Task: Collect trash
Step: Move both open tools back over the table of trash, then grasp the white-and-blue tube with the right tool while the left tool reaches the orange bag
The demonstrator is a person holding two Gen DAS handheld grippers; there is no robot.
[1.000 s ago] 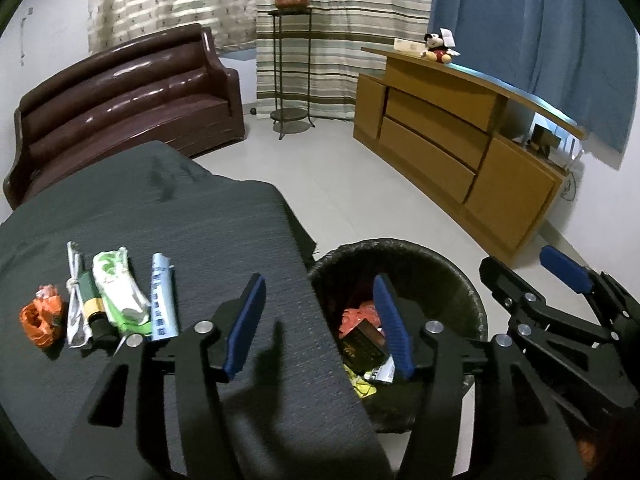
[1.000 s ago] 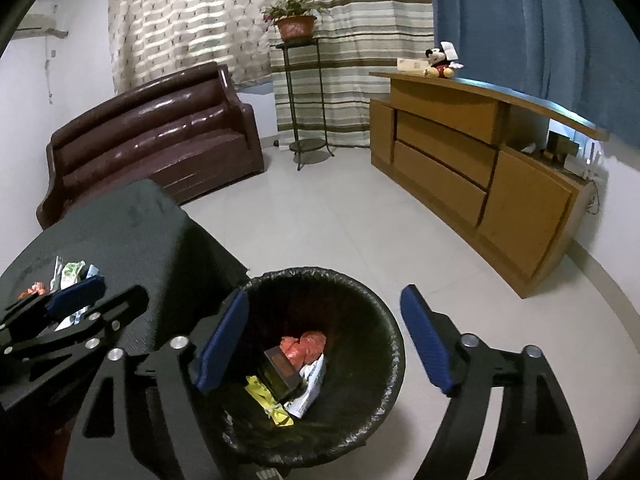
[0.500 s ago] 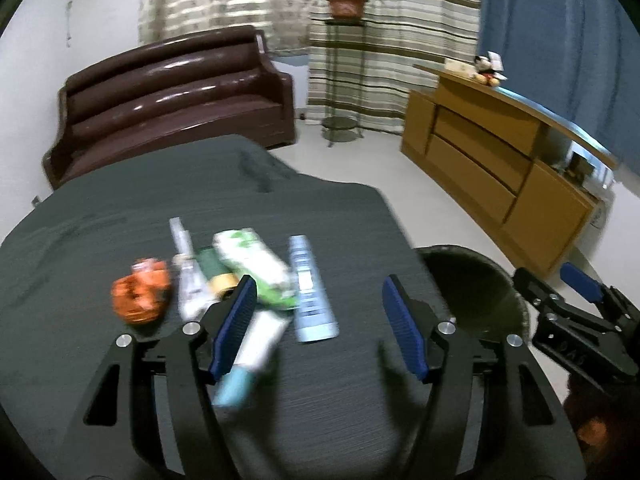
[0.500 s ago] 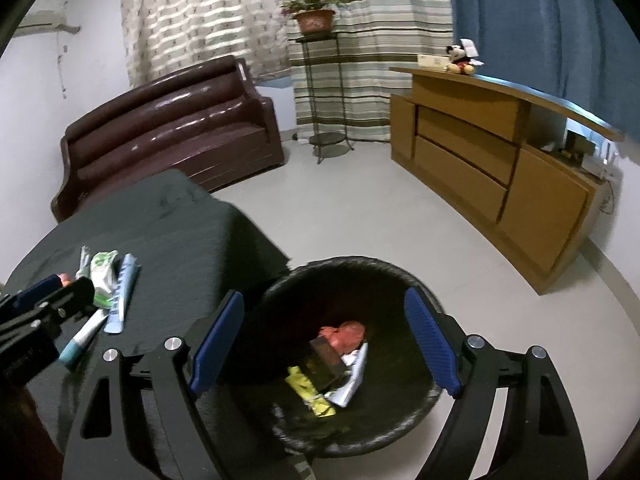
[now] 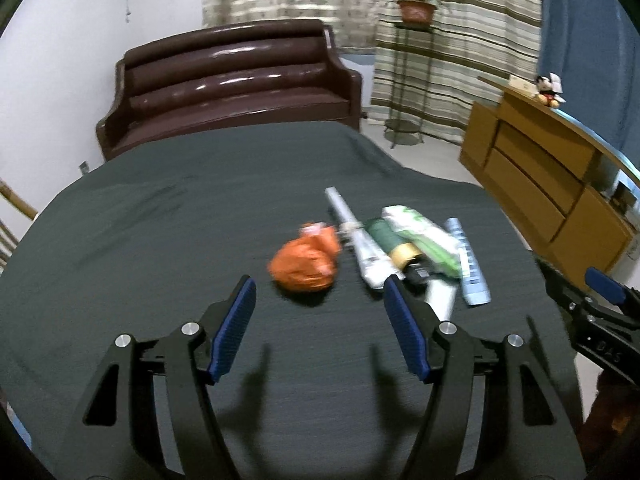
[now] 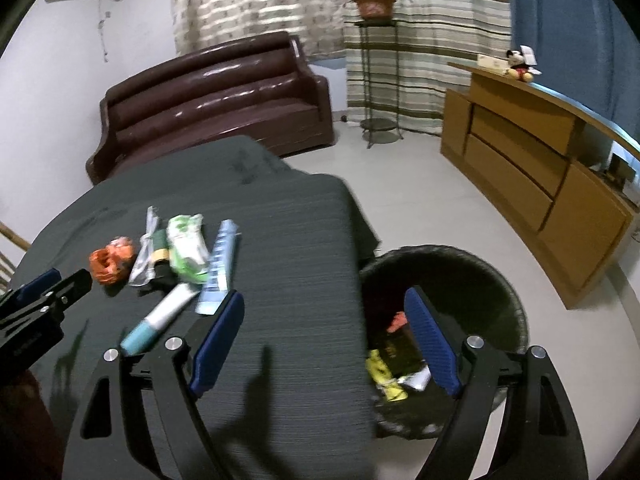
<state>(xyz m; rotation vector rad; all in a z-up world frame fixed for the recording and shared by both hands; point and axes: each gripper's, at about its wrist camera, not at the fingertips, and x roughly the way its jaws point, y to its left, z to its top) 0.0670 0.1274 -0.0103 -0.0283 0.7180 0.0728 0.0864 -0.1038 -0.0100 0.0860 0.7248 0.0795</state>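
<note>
Trash lies in a cluster on the dark table cloth (image 5: 160,240): a crumpled orange wrapper (image 5: 306,262), a clear wrapper (image 5: 360,244), a green bottle (image 5: 394,240), a green-white packet (image 5: 426,236), a light blue packet (image 5: 470,268) and a white-teal tube (image 6: 160,318). My left gripper (image 5: 320,328) is open and empty, just short of the orange wrapper. My right gripper (image 6: 324,336) is open and empty, over the table's right edge beside the black bin (image 6: 480,276), which holds several pieces of trash.
A brown leather sofa (image 5: 236,80) stands behind the table. A wooden sideboard (image 6: 540,168) runs along the right wall. A plant stand (image 6: 374,72) stands by the striped curtains. Tiled floor lies between table and sideboard.
My left gripper has swung left from the bin to face the trash cluster on the table. My right gripper has also shifted left, from over the bin to the table's edge.
</note>
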